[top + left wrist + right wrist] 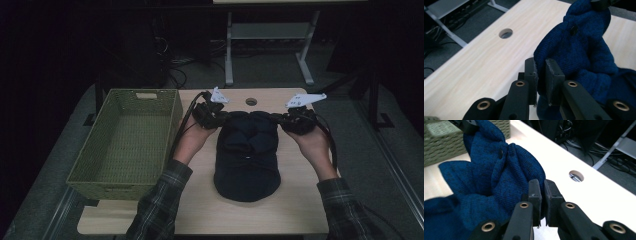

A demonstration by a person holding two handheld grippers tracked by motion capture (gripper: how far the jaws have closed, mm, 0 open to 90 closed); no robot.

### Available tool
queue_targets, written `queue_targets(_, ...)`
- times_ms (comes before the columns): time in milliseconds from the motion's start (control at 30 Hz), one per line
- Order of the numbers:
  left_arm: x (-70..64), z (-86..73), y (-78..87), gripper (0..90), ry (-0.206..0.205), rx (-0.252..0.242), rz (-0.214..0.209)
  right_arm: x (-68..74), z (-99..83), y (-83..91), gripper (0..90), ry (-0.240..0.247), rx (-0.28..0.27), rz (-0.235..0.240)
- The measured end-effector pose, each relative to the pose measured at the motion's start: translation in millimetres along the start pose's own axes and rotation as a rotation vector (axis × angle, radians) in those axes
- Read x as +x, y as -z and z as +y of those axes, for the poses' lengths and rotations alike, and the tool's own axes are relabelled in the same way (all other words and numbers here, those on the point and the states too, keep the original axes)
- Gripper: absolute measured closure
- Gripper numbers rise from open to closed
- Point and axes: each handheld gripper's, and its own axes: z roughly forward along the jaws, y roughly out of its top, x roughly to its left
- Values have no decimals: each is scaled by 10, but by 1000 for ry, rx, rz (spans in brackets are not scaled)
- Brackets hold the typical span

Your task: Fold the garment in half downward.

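Garment: one dark blue knit sweater (247, 155), lying on the tabletop (200, 200) right in the middle, between the two hands. Its near end sits flat and rounded toward the person, and its far end is bunched up where both grippers have it.

Buttons: I count one small dark button (574, 30) on the knit in the left gripper view, and one shows in the right gripper view too. Can't tell if it's the same one.

Left gripper: the left gripper (541, 80) has its jaws pinching a fold of the sweater at the far left corner, fabric squeezed right between the pads.

Right gripper: the right gripper (542, 200) does the same at the far right corner, jaws nearly together with a thin bit of knit caught in them.

Hands: two, one per gripper, with plaid sleeves coming in from the near edge.

Basket: one green woven basket (100, 150), on the left part of the tabletop, just beside the left hand, apart from the sweater.

Hole: one round cable hole (251, 101) in the tabletop, just past the sweater's far end.
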Motion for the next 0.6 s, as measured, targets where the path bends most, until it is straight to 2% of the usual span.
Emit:
queue_targets(133,-93,-98,31,804,-18,7,-11,117,-115,40,847,18,-1,10)
queue_targets(300,-179,-190,60,801,-20,15,-34,242,-231,65,844,28,5,18)
queue_targets(400,-205,-235,84,799,-21,12,-45,295,-286,105,843,22,-10,29)
queue_targets(600,-264,-340,107,793,-25,30,-78,405,-400,130,840,14,-1,62)
